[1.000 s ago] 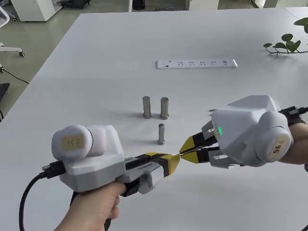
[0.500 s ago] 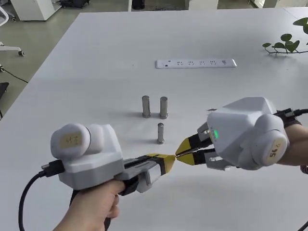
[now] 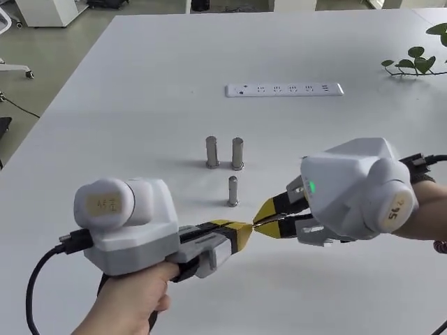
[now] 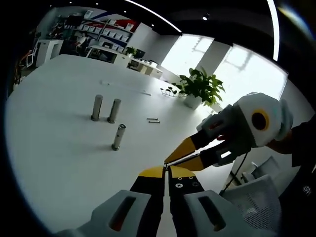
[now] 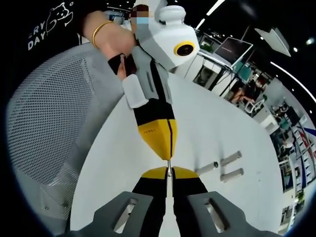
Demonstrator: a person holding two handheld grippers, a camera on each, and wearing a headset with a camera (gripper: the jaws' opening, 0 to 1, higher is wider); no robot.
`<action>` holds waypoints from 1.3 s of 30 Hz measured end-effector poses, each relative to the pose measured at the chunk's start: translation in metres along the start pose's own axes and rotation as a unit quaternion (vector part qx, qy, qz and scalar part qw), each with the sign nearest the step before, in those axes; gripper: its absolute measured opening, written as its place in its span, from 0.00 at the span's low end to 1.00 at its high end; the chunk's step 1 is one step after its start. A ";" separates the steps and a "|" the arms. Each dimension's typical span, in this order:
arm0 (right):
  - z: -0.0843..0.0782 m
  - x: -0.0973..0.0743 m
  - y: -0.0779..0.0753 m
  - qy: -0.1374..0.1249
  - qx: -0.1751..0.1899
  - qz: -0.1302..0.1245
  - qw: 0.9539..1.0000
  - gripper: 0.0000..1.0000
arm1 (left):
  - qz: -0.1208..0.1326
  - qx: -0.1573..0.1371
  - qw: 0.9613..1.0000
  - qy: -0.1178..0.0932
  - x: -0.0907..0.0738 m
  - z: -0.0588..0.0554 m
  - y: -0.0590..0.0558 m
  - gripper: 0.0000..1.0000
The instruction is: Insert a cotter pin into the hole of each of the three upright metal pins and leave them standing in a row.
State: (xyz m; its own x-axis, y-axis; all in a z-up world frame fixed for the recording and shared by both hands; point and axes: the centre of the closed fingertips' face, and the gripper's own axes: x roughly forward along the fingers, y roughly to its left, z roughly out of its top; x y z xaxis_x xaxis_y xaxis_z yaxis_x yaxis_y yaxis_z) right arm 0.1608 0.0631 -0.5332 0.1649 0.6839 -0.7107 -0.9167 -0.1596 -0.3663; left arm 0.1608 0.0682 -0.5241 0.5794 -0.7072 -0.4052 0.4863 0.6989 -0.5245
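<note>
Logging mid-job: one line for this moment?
left gripper: shut on cotter pin | right gripper: shut on cotter pin | metal pins: three upright

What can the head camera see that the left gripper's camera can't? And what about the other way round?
The head view shows the hand holding the left gripper and its black cable. The left gripper view shows bright windows and ceiling lights. Both show the white table, the three upright metal pins, and the left gripper meeting the right gripper tip to tip, with fingers that seem shut on a thin pin.
</note>
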 end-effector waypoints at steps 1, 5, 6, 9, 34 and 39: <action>-0.001 0.000 0.000 0.001 0.002 -0.001 1.000 0.00 | -0.003 -0.003 1.000 0.000 0.000 0.000 0.000 0.00; 0.000 0.000 0.003 -0.006 0.032 0.006 0.999 0.01 | 0.002 0.016 1.000 0.002 -0.001 -0.001 0.003 0.00; 0.000 -0.001 0.005 -0.010 0.046 0.012 0.999 0.01 | 0.004 0.026 1.000 0.005 -0.002 -0.002 0.004 0.00; 0.000 -0.003 0.005 -0.018 0.084 0.014 0.996 0.03 | 0.005 0.052 0.999 0.012 -0.005 -0.005 0.006 0.00; 0.003 -0.005 0.020 -0.063 0.218 0.076 0.971 0.06 | -0.074 0.197 0.977 0.027 -0.020 -0.010 -0.010 0.00; 0.006 -0.006 0.025 -0.070 0.218 0.089 0.969 0.05 | -0.089 0.214 0.972 0.028 -0.020 -0.012 -0.015 0.00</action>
State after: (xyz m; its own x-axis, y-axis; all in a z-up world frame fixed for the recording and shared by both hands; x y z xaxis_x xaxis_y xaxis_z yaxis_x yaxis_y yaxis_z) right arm 0.1347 0.0596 -0.5348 -0.0328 0.7680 -0.6396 -0.9978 0.0113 0.0646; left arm 0.1339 0.0706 -0.5163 0.4307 -0.8169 -0.3838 0.8097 0.5375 -0.2355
